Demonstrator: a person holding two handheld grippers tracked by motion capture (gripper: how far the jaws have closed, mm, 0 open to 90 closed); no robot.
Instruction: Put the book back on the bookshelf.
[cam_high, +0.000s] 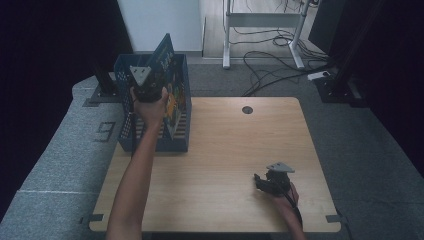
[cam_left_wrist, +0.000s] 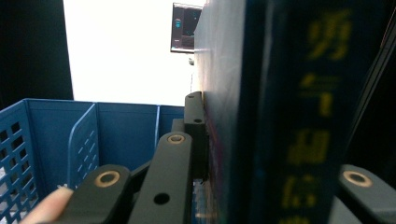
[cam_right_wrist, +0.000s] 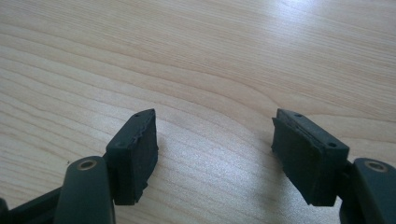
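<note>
The dark blue hardcover book stands upright in the blue perforated plastic crate at the counter's far left corner, left tool clamped on it; right tool rests near the front right corner, jaws apart on nothing

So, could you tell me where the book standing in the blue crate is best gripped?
Grip the book by its top edge, coming from above, as the left gripper does: it stands upright in the blue crate, whose walls block the sides, and its thin covers fit between the jaws.
</note>
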